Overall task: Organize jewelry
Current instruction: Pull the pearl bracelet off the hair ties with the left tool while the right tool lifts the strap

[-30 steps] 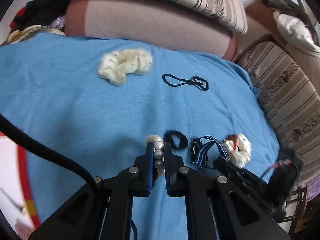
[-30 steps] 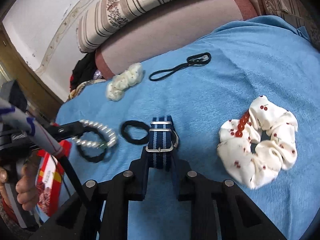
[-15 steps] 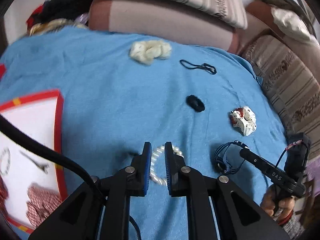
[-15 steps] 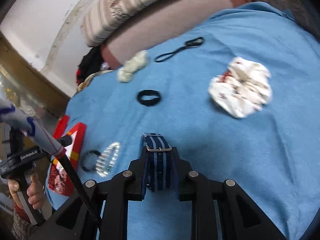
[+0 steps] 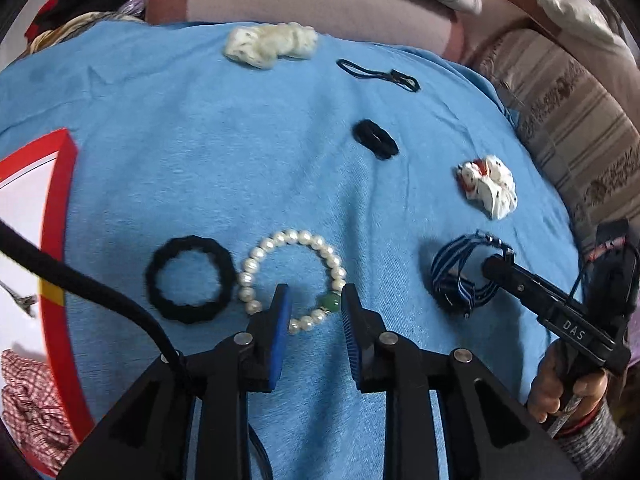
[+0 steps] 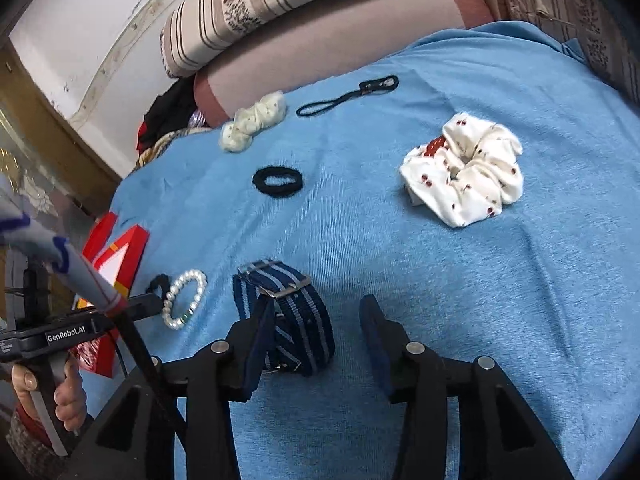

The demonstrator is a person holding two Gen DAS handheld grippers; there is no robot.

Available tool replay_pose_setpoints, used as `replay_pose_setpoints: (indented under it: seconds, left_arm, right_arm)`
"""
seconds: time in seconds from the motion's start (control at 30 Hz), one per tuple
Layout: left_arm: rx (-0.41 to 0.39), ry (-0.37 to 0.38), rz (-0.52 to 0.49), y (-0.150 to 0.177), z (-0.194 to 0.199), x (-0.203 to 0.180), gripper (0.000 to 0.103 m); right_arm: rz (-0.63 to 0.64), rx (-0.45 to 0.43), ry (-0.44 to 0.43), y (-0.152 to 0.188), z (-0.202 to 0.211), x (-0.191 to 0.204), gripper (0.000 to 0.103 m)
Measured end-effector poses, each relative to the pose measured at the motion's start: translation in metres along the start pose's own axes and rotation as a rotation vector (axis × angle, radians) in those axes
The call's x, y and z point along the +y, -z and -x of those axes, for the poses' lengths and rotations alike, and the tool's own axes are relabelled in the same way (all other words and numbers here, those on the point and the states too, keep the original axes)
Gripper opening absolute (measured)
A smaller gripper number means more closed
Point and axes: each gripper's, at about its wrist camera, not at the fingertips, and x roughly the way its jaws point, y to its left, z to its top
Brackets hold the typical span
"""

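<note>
Both grippers let go, jewelry down on the blue cloth (image 5: 248, 152)

Left wrist: left gripper (image 5: 314, 302) jaws just opening, pearl bracelet (image 5: 290, 276) released, lying between them; black ring (image 5: 190, 278) just left of bracelet. Right wrist: right gripper (image 6: 316, 320) jaws just opening, released; striped band (image 6: 286, 314) on cloth against left finger, right of bracelet.

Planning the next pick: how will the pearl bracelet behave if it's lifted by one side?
The pearl bracelet is separate beads in a loop, so it would probably sag into a dangling oval. The round, glossy beads may slip between flat pads. It looks light enough to swing.
</note>
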Motion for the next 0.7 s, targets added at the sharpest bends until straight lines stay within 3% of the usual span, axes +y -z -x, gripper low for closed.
replay_pose_setpoints:
  seconds: [0.2,0.33,0.4,0.53,0.57,0.6,0.63,0.7]
  left_arm:
    - [-0.025,0.022,-0.093,0.011,0.000,-0.016,0.023]
    - [0.001,-0.055,-0.181,0.012,-0.018,-0.027,0.023]
    - [-0.013,-0.090,-0.213,0.011,-0.022,-0.030,0.028]
    - [0.012,-0.065,-0.168,0.009,-0.032,-0.021,0.030]
    - [0.011,-0.065,-0.170,0.009,-0.032,-0.021,0.029]
    - [0.014,-0.073,-0.180,0.010,-0.030,-0.023,0.019]
    - [0.020,-0.062,-0.180,0.010,-0.029,-0.023,0.012]
    - [0.008,-0.052,-0.162,0.011,-0.021,-0.023,0.012]
  right_arm:
    - [-0.004,0.011,0.001,0.002,-0.007,-0.005,0.048]
    - [0.001,0.003,0.005,0.004,-0.001,-0.003,0.048]
    - [0.000,0.003,0.001,0.006,0.000,-0.002,0.048]
    - [0.020,0.004,0.008,0.009,-0.001,0.005,0.048]
    - [0.027,0.006,0.012,0.009,-0.001,0.007,0.045]
    - [0.033,0.009,0.014,0.010,-0.001,0.009,0.040]
    - [0.038,0.017,0.017,0.010,-0.002,0.010,0.027]
    - [0.049,0.027,0.025,0.009,-0.002,0.014,0.020]
